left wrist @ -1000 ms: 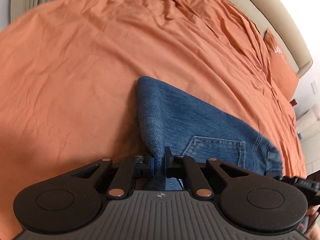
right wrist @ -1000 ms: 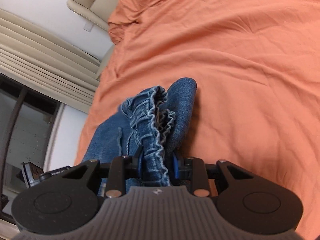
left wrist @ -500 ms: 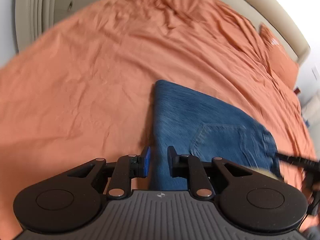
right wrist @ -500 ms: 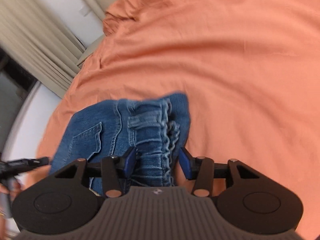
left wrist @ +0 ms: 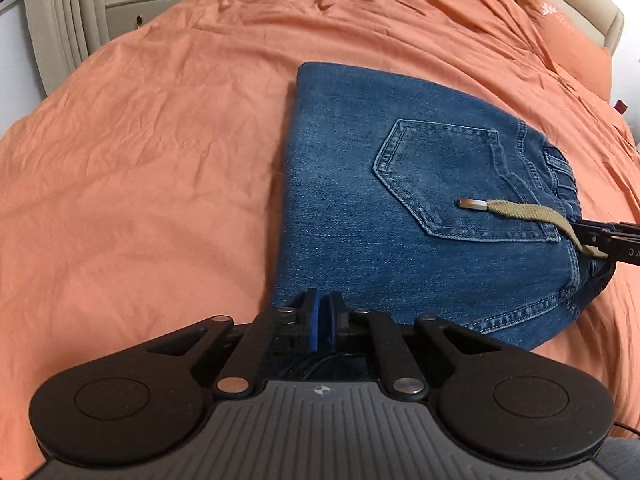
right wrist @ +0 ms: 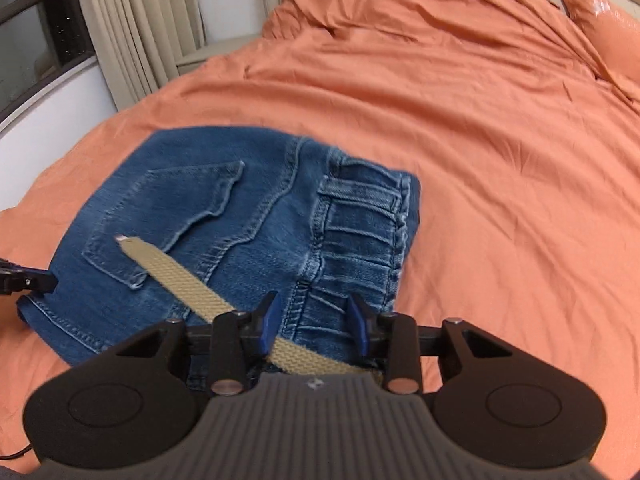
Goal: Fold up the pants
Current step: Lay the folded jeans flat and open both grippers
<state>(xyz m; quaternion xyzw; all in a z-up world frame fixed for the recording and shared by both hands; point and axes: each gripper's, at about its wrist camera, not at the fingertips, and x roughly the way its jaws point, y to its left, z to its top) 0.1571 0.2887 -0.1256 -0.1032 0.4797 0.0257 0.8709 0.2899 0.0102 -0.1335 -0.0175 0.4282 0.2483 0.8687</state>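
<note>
The blue jeans (left wrist: 360, 184) lie folded flat on the orange bedspread (left wrist: 140, 160), back pocket up. A tan drawstring (left wrist: 520, 210) with a metal tip rests across the pocket. My left gripper (left wrist: 320, 312) hovers at the near edge of the fold, its jaws closing together with no cloth between them. In the right wrist view the jeans (right wrist: 200, 208) show their gathered waistband. My right gripper (right wrist: 314, 308) stands over that waistband, jaws apart and closing, pads not pressing on it. The drawstring (right wrist: 176, 268) runs under its left finger.
The orange bedspread (right wrist: 500, 160) spreads wide around the jeans. An orange pillow (left wrist: 568, 48) lies at the far right by the beige headboard. Beige curtains (right wrist: 132, 20) and a dark window (right wrist: 40, 20) stand beyond the bed's far left edge.
Both grippers have let go of the jeans, which now lie flat. Both have drawn back toward the near edge. The left one's jaws opened and came together again; the drawstring has come into view.
</note>
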